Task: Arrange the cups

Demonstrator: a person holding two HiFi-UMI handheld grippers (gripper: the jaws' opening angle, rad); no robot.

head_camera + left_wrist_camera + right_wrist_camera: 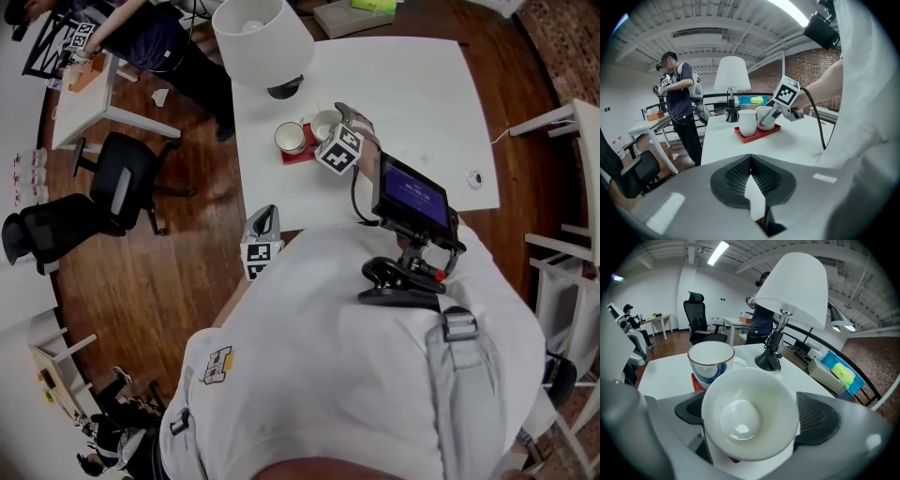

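Two cups stand on a small red tray (298, 157) on the white table (412, 84). A plain white cup (750, 420) sits on the tray between the jaws of my right gripper (751, 430), which is open, its pads standing just off the rim. A cup with a blue pattern and a dark rim (711, 359) stands right behind it, also on the tray. The head view shows the right gripper (328, 120) around the white cup (325, 123), the patterned cup (290, 138) to its left. My left gripper (750, 183) is shut and empty, off the table's near left corner.
A lamp with a white shade (262, 42) stands on the table just beyond the tray. A small round object (474, 176) lies near the table's right edge. A black office chair (122, 187) and a person at another table (677, 103) are to the left.
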